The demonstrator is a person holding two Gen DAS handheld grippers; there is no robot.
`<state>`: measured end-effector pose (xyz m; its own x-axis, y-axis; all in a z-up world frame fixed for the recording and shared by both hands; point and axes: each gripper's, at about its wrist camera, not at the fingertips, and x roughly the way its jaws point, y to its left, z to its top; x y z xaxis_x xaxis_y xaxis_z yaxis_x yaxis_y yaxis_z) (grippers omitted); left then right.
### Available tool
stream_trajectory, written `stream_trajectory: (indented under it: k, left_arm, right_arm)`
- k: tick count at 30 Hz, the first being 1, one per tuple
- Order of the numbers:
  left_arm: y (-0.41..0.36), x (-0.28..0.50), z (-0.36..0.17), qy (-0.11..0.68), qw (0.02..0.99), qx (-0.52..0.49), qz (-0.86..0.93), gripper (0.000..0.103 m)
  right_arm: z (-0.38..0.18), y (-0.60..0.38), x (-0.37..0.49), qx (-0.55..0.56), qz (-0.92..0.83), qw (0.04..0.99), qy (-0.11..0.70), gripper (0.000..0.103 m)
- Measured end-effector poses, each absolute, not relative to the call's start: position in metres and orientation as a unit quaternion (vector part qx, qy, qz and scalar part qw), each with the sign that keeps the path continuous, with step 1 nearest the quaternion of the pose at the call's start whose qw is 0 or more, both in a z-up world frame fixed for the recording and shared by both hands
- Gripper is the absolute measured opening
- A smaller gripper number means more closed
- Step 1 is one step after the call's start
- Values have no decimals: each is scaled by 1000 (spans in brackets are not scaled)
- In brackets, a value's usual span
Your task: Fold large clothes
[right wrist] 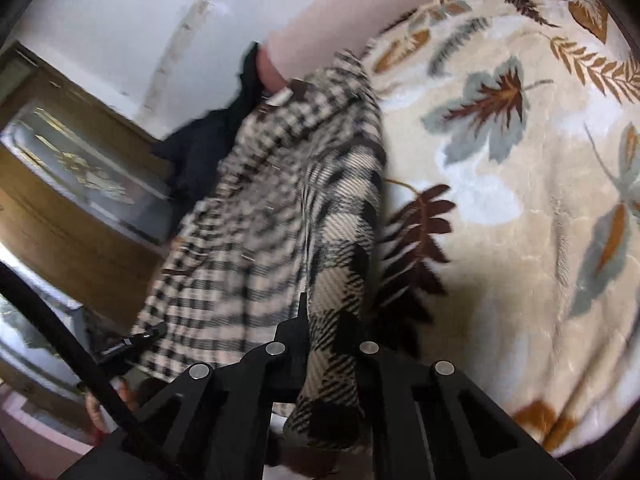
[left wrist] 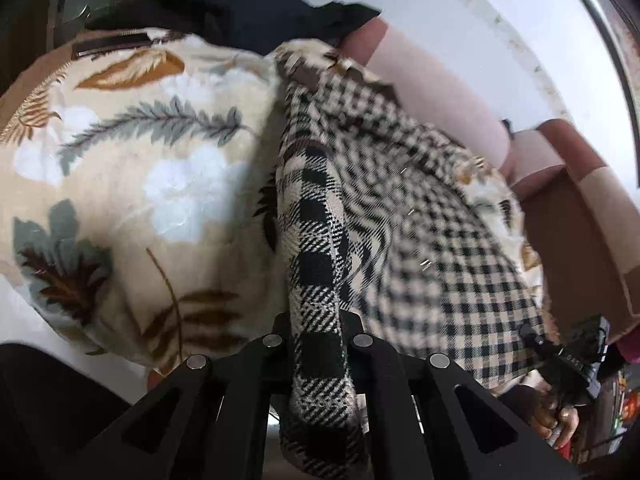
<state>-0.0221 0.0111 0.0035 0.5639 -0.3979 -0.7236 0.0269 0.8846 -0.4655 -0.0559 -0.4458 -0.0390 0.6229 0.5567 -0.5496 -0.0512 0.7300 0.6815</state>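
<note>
While clamped in both jaws, checked garment [left wrist: 420, 216] [right wrist: 256, 208], over leaf-print blanket [left wrist: 132, 168] [right wrist: 520, 200]

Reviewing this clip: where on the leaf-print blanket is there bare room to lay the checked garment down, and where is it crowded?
Free: the wide stretch of leaf-print blanket beside the checked garment, out toward its far edge. Crowded: the strip along the pink headboard, where the dark clothes are heaped and the checked garment hangs between the left hand-held gripper and the right hand-held gripper.
</note>
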Motion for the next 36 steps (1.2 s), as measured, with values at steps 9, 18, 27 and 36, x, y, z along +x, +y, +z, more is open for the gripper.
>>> stream_trajectory:
  k: [9,18,27,36]
  left_arm:
    - [35,-62,-6,479,835,-233,-139,5]
    - [33,-8,54,418,865,-233,-149,5]
    - [24,174,78,403,887,-210,-75,6]
    - [3,336,2,489,843,-222,-15,11]
  right_arm:
    - [-36,-441,-106,305,197,826,431,8]
    - [32,-425,-36,243,231,863,379,8]
    - [72,-427,140,220,161,898,345,8]
    - [-8,-428,319,207,53,866,451,15]
